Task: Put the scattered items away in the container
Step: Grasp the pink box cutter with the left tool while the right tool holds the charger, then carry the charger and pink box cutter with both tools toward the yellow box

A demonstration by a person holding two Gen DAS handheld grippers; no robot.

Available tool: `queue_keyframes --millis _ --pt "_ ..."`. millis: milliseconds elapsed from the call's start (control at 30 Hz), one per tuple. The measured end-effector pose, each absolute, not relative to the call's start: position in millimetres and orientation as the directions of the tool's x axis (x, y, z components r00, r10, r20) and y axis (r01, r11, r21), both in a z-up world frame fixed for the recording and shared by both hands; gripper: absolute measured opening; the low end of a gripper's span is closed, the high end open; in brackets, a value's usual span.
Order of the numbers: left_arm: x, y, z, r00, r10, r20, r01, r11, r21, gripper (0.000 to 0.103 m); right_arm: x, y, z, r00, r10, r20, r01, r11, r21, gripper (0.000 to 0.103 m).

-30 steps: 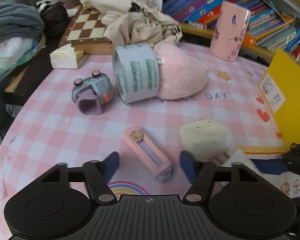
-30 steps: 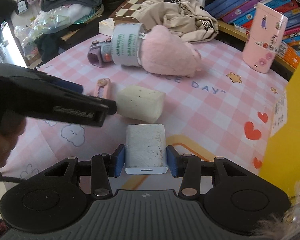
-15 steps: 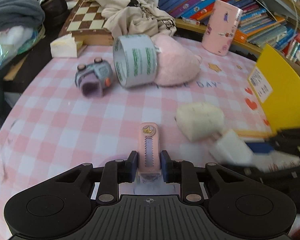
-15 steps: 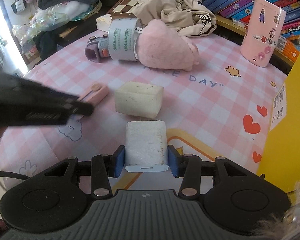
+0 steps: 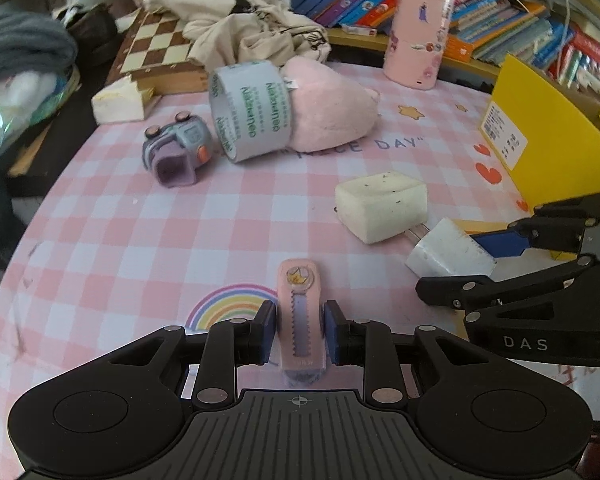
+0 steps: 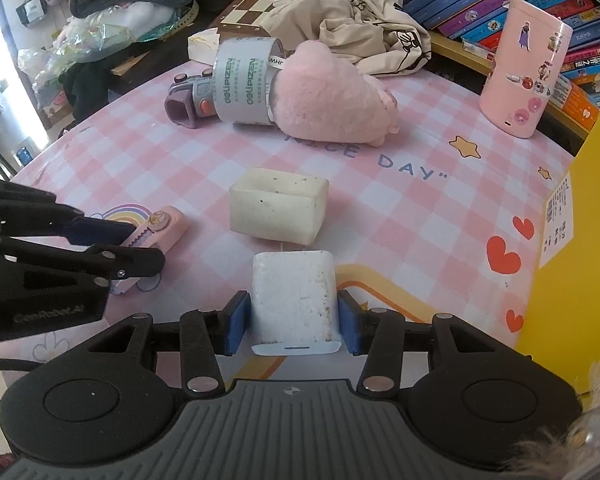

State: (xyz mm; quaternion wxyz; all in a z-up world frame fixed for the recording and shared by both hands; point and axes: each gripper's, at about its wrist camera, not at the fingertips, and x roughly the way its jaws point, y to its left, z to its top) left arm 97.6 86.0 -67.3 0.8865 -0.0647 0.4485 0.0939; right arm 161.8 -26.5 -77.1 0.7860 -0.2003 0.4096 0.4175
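The left gripper (image 5: 299, 334) is clamped on a pink utility knife (image 5: 300, 320), whose long axis runs straight ahead along the fingers, star badge at the far tip. The right gripper (image 6: 293, 322) is clamped on a white charger plug (image 6: 293, 300), held endwise with its prongs pointing away toward the cream sponge block (image 6: 278, 210) just beyond.

The yellow container (image 6: 576, 256) stands just right of the plug, so the right hand is the nearer of the two; the knife lies left of the plug, the left hand farther from the container.

Beyond the sponge the tablecloth (image 6: 380, 216) reads "NICE DAY". Farther back a roll of tape (image 6: 244, 82) printed "deli" leans against a pink plush toy (image 6: 332, 100), a purple toy watch (image 6: 188, 100) to its left. The right gripper's arm in the left view bears "DAS".
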Motion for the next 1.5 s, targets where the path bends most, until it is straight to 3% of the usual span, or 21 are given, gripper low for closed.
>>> queue_keyframes --millis 67,233,900,1500 --pt "98.9 85.1 -67.3 0.579 0.109 -0.808 -0.216 0.976 -0.023 0.023 161.6 -27.9 -76.5 0.31 0.494 -0.812 -0.824 0.567 0.03 0.041" --pt "88.1 98.8 -57.0 0.618 0.059 -0.784 -0.289 0.944 -0.157 0.023 157.3 -35.7 -69.3 0.283 0.509 -0.813 -0.819 0.569 0.071 0.041" --pt "53.5 92.5 -28.8 0.678 -0.045 -0.734 -0.216 0.942 -0.257 0.023 117.9 -52.1 -41.8 0.325 0.52 -0.79 -0.792 0.606 0.073 0.041" --pt "12.1 88.9 -10.2 0.724 -0.095 -0.683 -0.124 0.956 -0.265 0.023 69.9 -67.3 -25.6 0.412 0.51 -0.755 -0.734 0.677 0.056 0.041"
